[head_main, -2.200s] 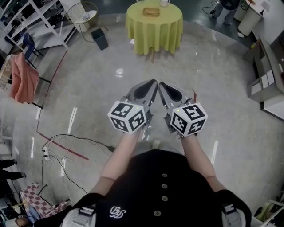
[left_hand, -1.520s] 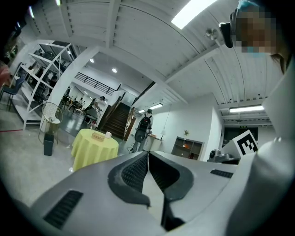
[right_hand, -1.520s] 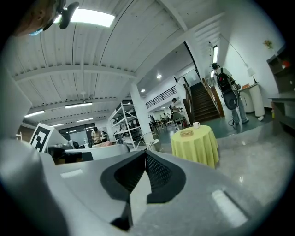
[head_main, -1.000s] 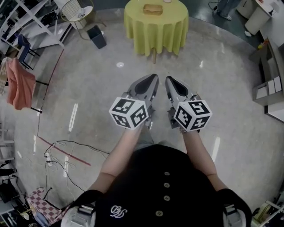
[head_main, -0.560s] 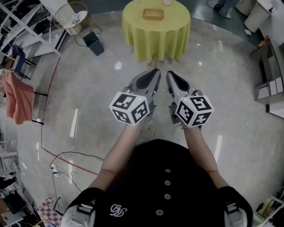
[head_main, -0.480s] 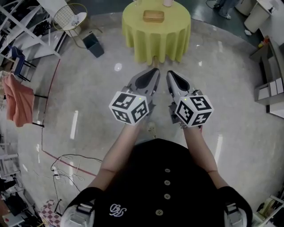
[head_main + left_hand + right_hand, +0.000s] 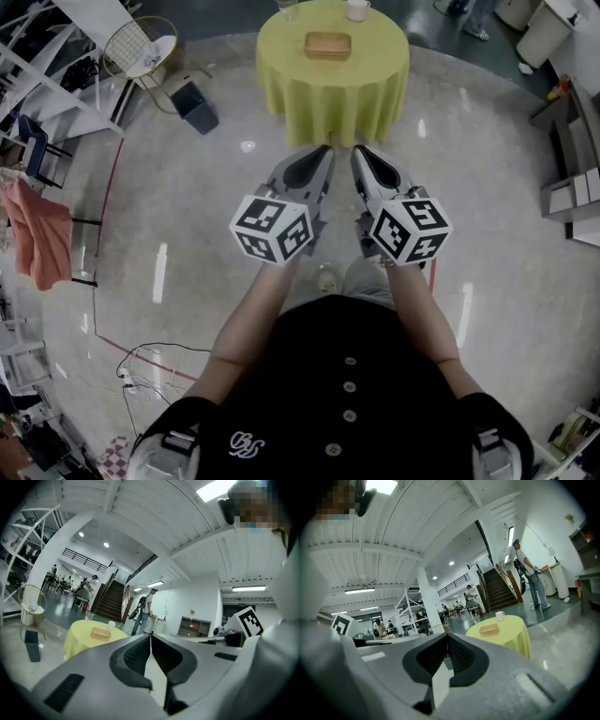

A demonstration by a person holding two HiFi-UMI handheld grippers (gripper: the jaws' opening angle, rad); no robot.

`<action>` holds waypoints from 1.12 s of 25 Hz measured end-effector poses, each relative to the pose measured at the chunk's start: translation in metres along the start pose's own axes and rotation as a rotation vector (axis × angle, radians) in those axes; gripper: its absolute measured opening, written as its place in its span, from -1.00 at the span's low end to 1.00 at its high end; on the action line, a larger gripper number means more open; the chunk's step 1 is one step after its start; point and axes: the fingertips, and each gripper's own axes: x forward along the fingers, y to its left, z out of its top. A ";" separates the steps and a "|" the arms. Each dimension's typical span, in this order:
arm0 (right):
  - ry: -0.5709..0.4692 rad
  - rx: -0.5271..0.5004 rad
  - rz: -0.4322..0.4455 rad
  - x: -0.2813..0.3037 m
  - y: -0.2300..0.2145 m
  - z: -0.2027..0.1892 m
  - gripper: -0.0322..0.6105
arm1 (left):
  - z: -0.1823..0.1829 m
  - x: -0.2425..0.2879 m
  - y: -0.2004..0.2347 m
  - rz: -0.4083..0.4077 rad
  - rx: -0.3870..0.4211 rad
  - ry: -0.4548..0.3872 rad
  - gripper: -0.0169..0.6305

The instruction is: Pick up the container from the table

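A flat tan container [image 7: 328, 44] lies on a round table with a yellow-green cloth [image 7: 333, 89] straight ahead. It shows in the left gripper view [image 7: 101, 633] and the right gripper view [image 7: 489, 629] too. My left gripper [image 7: 327, 149] and right gripper [image 7: 355, 150] are held side by side in front of me, level, both shut and empty. Their tips fall just short of the table's near side in the head view.
A white cup [image 7: 357, 9] and a clear glass [image 7: 288, 8] stand at the table's far edge. A dark bin [image 7: 196, 106] and a wire chair [image 7: 141, 49] are to the left, shelving [image 7: 567, 192] to the right. A standing person [image 7: 147, 611] is beyond the table.
The table and container have drawn closer as I walk forward; both grippers stay shut, side by side.
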 end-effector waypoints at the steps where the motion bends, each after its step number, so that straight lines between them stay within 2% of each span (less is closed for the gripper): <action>1: 0.001 0.000 -0.001 0.004 -0.002 0.001 -0.89 | 0.000 0.004 0.005 0.002 -0.007 0.003 -0.89; 8: 0.006 -0.001 -0.012 0.031 -0.021 0.005 -0.89 | -0.001 0.029 0.024 -0.013 -0.017 0.017 -0.89; 14: 0.009 -0.007 0.014 0.067 -0.038 0.015 -0.89 | 0.010 0.058 0.050 -0.005 -0.023 0.003 -0.89; 28: 0.062 0.006 0.043 0.168 -0.122 0.041 -0.89 | 0.034 0.169 0.123 0.030 -0.042 0.008 -0.89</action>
